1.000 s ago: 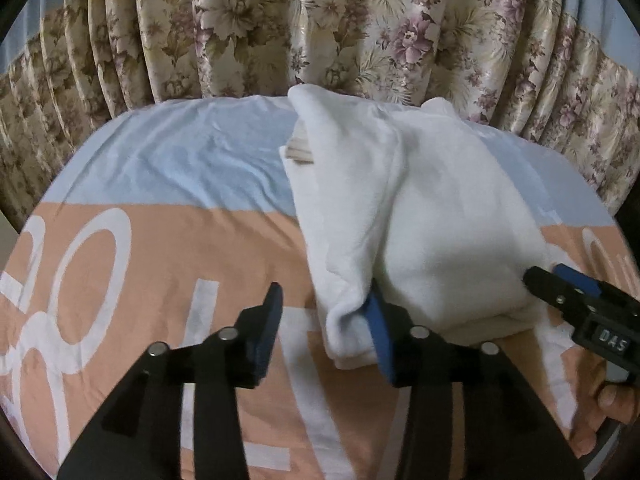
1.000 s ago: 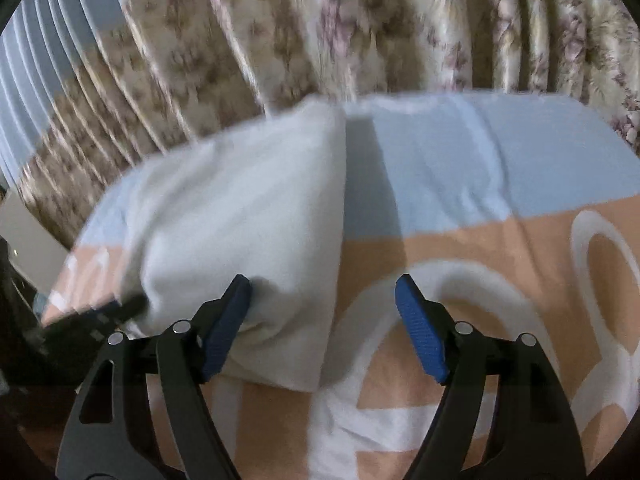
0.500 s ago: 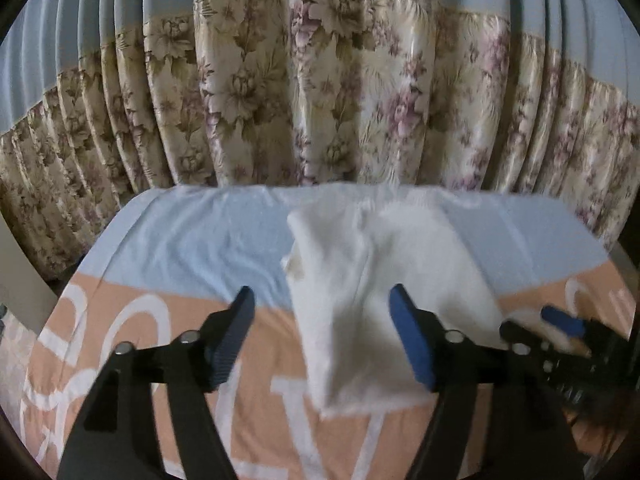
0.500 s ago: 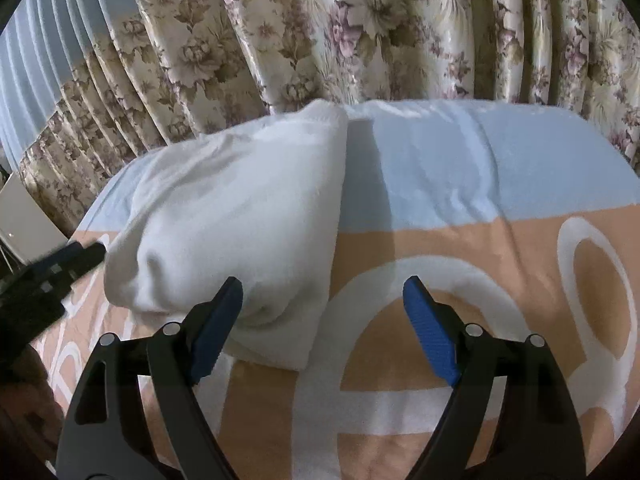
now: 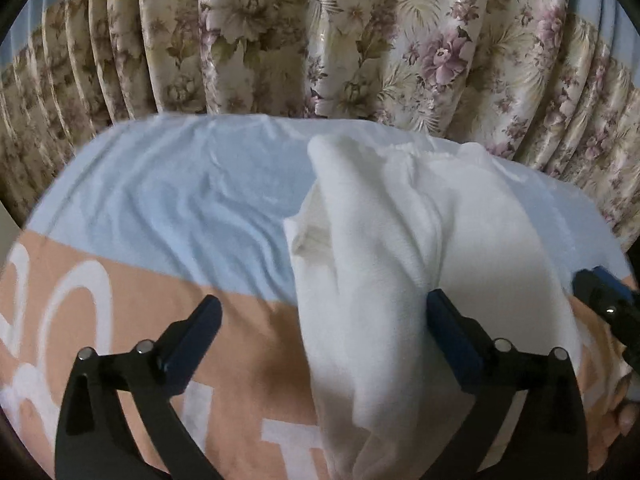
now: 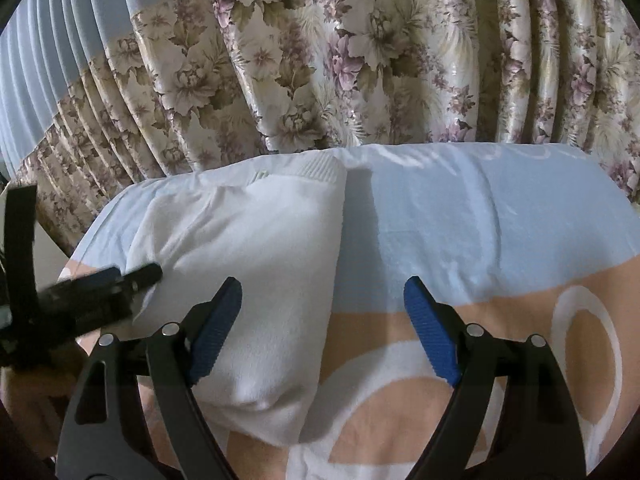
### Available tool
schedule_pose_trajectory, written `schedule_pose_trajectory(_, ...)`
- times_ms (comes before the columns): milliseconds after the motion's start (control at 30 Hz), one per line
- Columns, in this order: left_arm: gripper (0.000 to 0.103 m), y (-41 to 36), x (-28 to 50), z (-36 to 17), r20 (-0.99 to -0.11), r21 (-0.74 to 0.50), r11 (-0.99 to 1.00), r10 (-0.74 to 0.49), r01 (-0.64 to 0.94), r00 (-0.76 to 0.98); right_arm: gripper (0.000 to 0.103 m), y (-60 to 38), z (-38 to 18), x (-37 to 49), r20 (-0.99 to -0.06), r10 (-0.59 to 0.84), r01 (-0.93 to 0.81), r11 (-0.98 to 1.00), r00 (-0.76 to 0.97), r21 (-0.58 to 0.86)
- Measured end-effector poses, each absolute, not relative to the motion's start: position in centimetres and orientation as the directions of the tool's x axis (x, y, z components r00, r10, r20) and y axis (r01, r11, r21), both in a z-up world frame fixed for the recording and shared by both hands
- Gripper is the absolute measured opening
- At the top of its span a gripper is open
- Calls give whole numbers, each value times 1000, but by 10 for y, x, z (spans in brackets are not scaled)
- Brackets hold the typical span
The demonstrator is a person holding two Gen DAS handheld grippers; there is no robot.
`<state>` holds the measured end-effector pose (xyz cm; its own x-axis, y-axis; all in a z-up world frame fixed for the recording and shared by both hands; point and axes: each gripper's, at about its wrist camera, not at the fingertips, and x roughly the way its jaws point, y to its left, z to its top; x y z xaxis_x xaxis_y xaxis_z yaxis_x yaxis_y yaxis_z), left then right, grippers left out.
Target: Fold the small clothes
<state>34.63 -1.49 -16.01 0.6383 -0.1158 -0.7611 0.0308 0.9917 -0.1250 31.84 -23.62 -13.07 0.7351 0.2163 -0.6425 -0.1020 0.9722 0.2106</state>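
Left wrist view: one white garment (image 5: 384, 264), soft fleece-like cloth, folded into a long bundle with a rolled ridge along its left side and a tucked layer showing at the far left edge. It lies on one blanket (image 5: 168, 208), pale blue at the far end, peach with white lettering nearer. Left gripper (image 5: 324, 320): jaws spread wide, two blue pads, the right pad against the garment's ridge, the left pad clear over the peach cloth; nothing clamped. Right gripper's tip (image 5: 600, 292) shows at the right edge, beside the bundle.

Right wrist view: same garment (image 6: 256, 264), ribbed cuff or hem at its far corner, near end rounded and plump. Right gripper (image 6: 324, 320): jaws wide apart, left pad resting on the garment, right pad over the blanket (image 6: 480, 220); holding nothing. Left gripper's tip (image 6: 140, 274) touches the bundle's left side. One floral curtain (image 6: 360, 60) hangs behind.
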Motion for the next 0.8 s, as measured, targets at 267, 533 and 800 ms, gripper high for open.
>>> schedule_pose_trajectory(267, 102, -14, 347, -178, -761, -287, 958, -238, 16, 603, 86, -227, -157, 337, -678, 259, -109, 960, 688, 256)
schedule_pose_trajectory(533, 99, -20, 344, -182, -748, -282, 959, -240, 30, 618, 84, -233, -183, 346, -688, 365, -89, 911, 627, 402)
schedule_pose_trajectory(800, 49, -45, 338, -169, -726, -253, 963, -252, 93, 640, 37, -215, -172, 343, -671, 388, -158, 912, 632, 379)
